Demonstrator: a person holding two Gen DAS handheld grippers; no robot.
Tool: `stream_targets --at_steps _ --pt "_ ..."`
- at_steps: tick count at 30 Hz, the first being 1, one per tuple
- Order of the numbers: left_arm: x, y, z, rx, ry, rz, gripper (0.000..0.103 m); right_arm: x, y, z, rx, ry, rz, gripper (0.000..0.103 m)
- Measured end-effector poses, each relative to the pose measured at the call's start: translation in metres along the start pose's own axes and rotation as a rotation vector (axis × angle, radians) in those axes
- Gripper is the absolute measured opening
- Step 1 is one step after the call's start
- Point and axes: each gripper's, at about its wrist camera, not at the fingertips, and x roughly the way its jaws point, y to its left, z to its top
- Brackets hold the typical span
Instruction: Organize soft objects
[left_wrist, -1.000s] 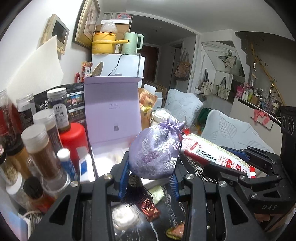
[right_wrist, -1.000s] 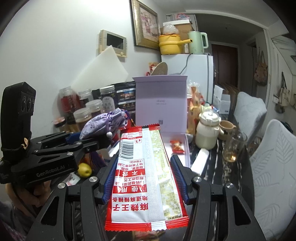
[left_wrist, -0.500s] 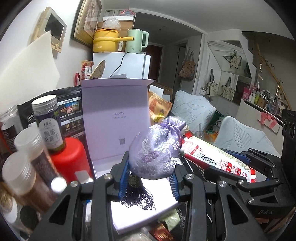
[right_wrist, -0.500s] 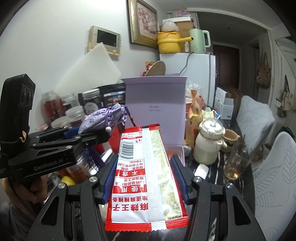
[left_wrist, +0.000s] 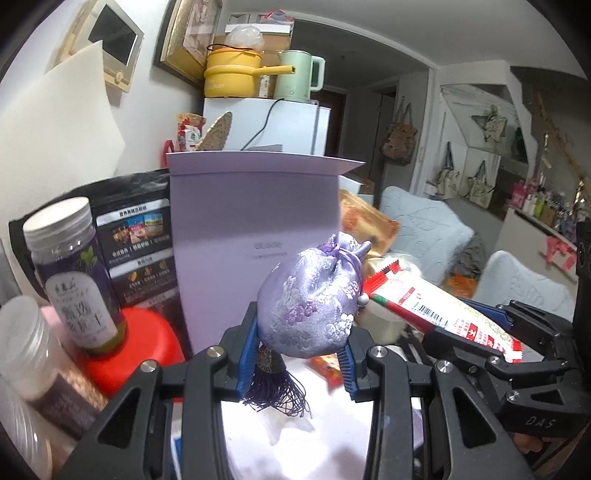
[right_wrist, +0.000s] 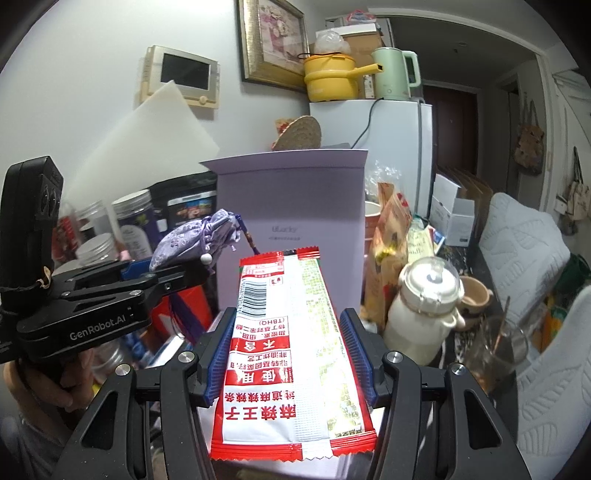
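Observation:
My left gripper (left_wrist: 300, 354) is shut on a lilac brocade pouch (left_wrist: 310, 295) with a dark purple tassel (left_wrist: 273, 391) hanging below. It holds the pouch above the white inside of an open lilac box (left_wrist: 295, 435), in front of the box's upright lid (left_wrist: 255, 236). My right gripper (right_wrist: 288, 354) is shut on a red and white snack packet (right_wrist: 288, 350), held flat just right of the pouch. The packet (left_wrist: 443, 317) and the pouch (right_wrist: 192, 243) each show in the other wrist view.
Jars (left_wrist: 74, 280) and a red lid (left_wrist: 147, 339) crowd the left side. A white teapot (right_wrist: 424, 310), a cup (right_wrist: 472, 295) and a glass (right_wrist: 495, 347) stand to the right. Snack bags (right_wrist: 391, 251) lean beside the box. A white fridge (right_wrist: 388, 147) stands behind.
Both grippers have moved forward and up towards the open box with their loads. The pouch now hangs over the box's inside. Both grips are unchanged.

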Motion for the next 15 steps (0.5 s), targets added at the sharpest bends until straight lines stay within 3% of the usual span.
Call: stream_targets --at_steps 9,15 --pt "0.032 0.007 -0.006 0.014 0.063 0.033 0.037 0.04 -0.017 -0.003 0.067 0.035 0.042 0.055" --pt "0.059 0.003 -0.019 0.036 0.144 0.076 0.037 0.065 -0.027 -0.014 0.094 0.116 0.041 0.055"
